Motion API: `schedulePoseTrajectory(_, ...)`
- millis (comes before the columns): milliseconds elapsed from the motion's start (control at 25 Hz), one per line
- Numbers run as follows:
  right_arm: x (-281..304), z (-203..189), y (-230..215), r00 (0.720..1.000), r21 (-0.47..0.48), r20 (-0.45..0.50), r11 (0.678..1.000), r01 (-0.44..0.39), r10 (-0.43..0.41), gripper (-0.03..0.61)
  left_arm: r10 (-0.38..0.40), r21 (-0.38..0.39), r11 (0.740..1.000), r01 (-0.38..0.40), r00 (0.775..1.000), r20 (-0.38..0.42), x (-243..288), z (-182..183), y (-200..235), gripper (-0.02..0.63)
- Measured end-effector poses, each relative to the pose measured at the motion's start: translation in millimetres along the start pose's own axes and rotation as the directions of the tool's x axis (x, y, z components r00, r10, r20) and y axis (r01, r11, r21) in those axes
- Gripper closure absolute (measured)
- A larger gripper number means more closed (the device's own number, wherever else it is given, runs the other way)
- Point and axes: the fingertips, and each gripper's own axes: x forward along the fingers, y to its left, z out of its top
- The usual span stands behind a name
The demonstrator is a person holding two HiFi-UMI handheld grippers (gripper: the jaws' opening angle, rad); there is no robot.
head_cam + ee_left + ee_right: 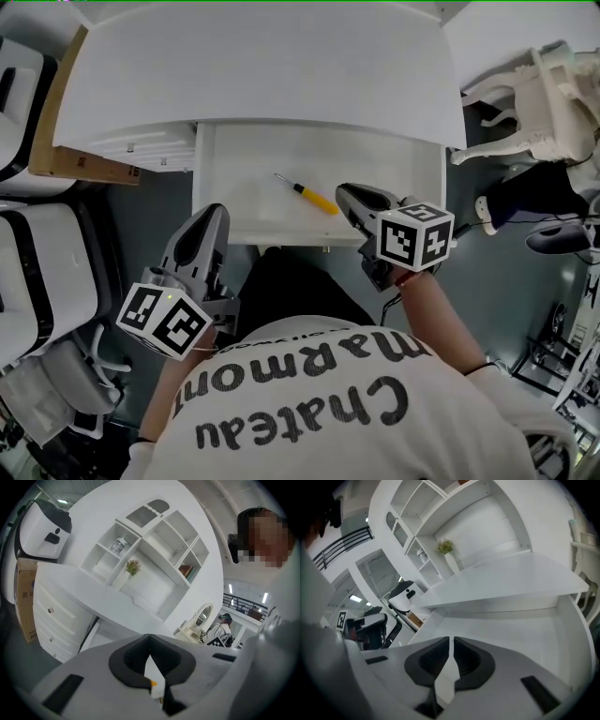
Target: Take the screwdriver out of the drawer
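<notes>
Reach step w/ drawer [412, 159] open: R gripper [349, 197], jaws near-closed & empty, near screwdriver [309, 195], must open first; L gripper [211, 217] closed, empty.

**Screwdriver [307, 194] lay in the open drawer [246, 202]**

The screwdriver had a yellow handle, a short dark collar and a thin metal shaft. It lay flat on the drawer floor, a little right of the middle, placed diagonally: the handle pointed to the front right, the tip to the back left. The drawer was white, shallow and pulled out.
</notes>
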Motion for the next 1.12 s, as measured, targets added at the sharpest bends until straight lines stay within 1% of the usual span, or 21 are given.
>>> schedulePoseTrajectory(200,34,7,-6,0.993,-0.122,-0.113,0.992,-0.029,0.015,0.535,0.058,-0.021,0.998,-0.057,0.998,0.026,-10,5,30,0.592)
schedulePoseTrajectory(360,59,7,-3,0.978,-0.210,-0.208,0.976,-0.060,0.015,0.534,0.109,-0.047,0.993,-0.107,0.993,0.036,-22,4,49,0.592)
schedulePoseTrajectory(480,76,1,-1,0.963,-0.242,-0.271,0.967,-0.078,0.010,0.531,0.130,-0.061,0.990,-0.128,0.991,0.041,-28,3,59,0.592)
schedulePoseTrajectory(520,81,-2,-2,0.956,-0.253,-0.292,0.964,-0.080,0.003,0.526,0.134,-0.065,0.989,-0.131,0.990,0.043,-29,3,61,0.592)
schedulePoseTrajectory(600,90,-10,-3,0.942,-0.274,-0.335,0.958,-0.085,-0.012,0.454,0.139,-0.069,0.988,-0.136,0.989,0.046,-32,2,66,0.592)
schedulePoseTrajectory(640,94,-14,-4,0.934,-0.282,-0.356,0.955,-0.090,-0.017,0.446,0.142,-0.072,0.988,-0.138,0.989,0.048,-34,2,68,0.592)
schedulePoseTrajectory(720,101,-23,-6,0.917,-0.299,-0.399,0.949,-0.099,-0.030,0.446,0.149,-0.079,0.986,-0.144,0.988,0.051,-36,1,72,0.591)
schedulePoseTrajectory(920,114,-46,-14,0.862,-0.353,-0.499,0.929,-0.112,-0.086,0.446,0.160,-0.094,0.983,-0.155,0.986,0.052,-40,1,83,0.592)
schedulePoseTrajectory(1120,121,-59,-18,0.828,-0.367,-0.550,0.922,-0.120,-0.111,0.446,0.169,-0.104,0.981,-0.163,0.984,0.049,-45,-1,89,0.592)
